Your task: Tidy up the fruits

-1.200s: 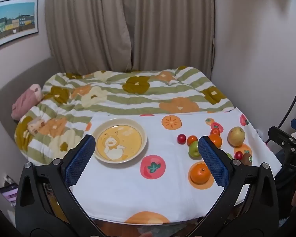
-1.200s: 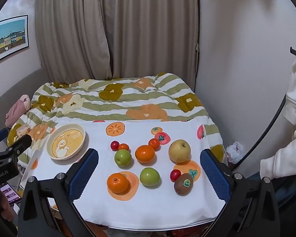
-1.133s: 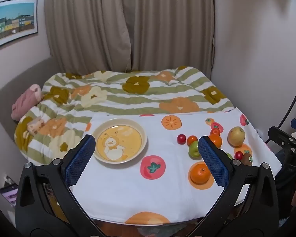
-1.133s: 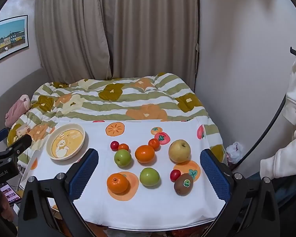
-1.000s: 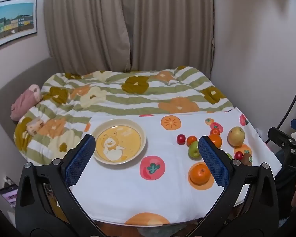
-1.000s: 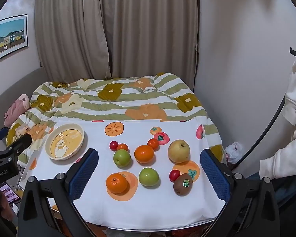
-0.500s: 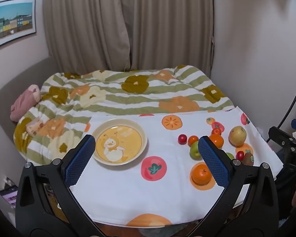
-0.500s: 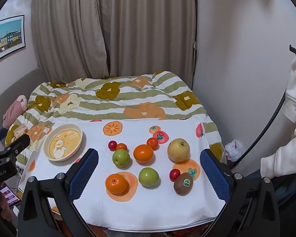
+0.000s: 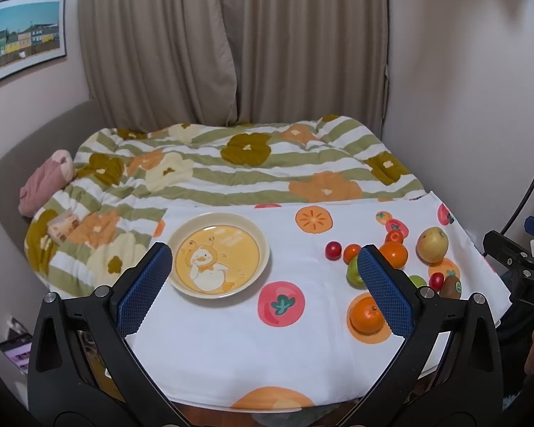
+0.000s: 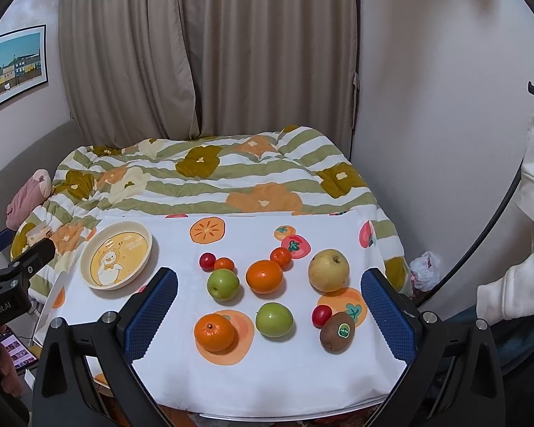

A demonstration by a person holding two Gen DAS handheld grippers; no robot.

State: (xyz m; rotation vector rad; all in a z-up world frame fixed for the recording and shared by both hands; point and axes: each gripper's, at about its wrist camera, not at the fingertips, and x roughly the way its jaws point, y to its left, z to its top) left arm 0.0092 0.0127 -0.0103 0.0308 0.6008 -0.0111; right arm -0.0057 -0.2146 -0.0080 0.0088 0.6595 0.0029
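A cream plate with a duck picture [image 9: 219, 254] [image 10: 116, 254] stands empty on the left of a white fruit-print cloth [image 10: 277, 366]. Loose fruit lies on the right: a yellow pear [image 10: 328, 269], two oranges [image 10: 264, 276] [image 10: 214, 332], two green apples [image 10: 223, 284] [image 10: 274, 319], a kiwi [image 10: 337, 331], small red and orange fruits [image 10: 207, 261]. My left gripper [image 9: 263, 291] is open and empty above the cloth's front, near the plate. My right gripper [image 10: 268, 309] is open and empty above the fruit.
The cloth covers a small table in front of a bed with a striped flower quilt [image 9: 231, 167]. A pink pillow [image 9: 44, 186] lies at the bed's left. Curtains [image 10: 210, 53] hang behind. A wall and a dark cable [image 10: 505, 206] are on the right.
Both grippers have drifted only slightly; the scene has shifted a little in each view. No fruit has moved and both stay open.
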